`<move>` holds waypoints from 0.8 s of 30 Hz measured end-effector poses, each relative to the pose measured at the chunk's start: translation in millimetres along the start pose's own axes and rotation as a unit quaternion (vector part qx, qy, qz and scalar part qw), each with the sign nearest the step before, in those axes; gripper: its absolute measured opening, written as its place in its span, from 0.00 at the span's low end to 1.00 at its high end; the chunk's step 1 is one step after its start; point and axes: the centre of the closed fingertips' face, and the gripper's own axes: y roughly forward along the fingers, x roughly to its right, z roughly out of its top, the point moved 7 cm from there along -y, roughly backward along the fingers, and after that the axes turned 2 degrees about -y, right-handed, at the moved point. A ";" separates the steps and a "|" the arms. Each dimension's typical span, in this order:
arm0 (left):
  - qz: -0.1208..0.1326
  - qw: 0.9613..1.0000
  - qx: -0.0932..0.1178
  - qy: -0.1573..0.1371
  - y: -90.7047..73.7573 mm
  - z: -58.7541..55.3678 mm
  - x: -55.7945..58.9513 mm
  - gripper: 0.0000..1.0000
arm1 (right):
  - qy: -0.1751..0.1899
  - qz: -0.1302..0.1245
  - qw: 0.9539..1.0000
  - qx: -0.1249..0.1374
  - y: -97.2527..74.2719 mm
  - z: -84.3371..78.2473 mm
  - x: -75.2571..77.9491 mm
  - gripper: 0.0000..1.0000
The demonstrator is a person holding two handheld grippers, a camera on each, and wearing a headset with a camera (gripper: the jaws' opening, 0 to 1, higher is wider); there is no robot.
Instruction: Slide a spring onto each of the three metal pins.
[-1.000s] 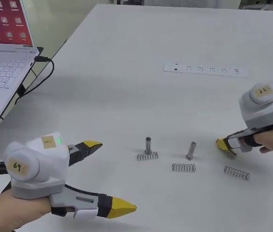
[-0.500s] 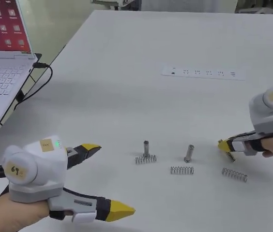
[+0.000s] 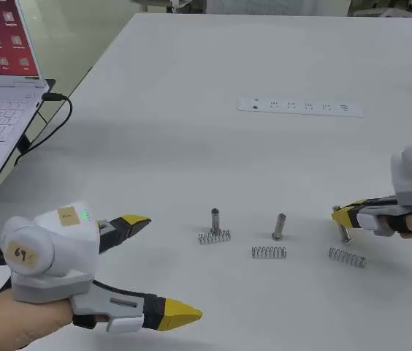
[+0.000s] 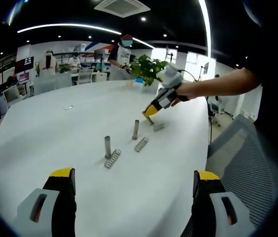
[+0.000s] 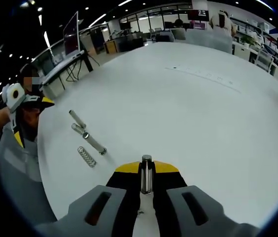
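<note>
Right gripper view: my right gripper (image 5: pixel 146 167) clamps short grey metal pin (image 5: pixel 146 180), stiff, slick; left gripper (image 4: pixel 134 174) gapes empty. Thin wire coil spring (image 3: pixel 347 257) light, squashy: pinch gently mid-coil.

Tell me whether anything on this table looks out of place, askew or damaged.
Nothing stands out. The left pin and the middle pin stand upright; the third pin is clamped in the right hand-held gripper. The three springs lie flat on the table, none on a pin yet.
</note>
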 end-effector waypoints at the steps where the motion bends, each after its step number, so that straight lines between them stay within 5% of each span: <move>1: 0.000 1.000 0.000 0.000 0.3 0.1 -0.1 0.97 | 0.000 -0.001 1.000 0.002 -0.4 -0.2 0.5 0.05; 24: -0.004 1.000 0.002 -0.001 5.0 -0.4 1.1 0.97 | -0.028 -0.013 0.999 0.044 -9.5 -6.5 -4.0 0.05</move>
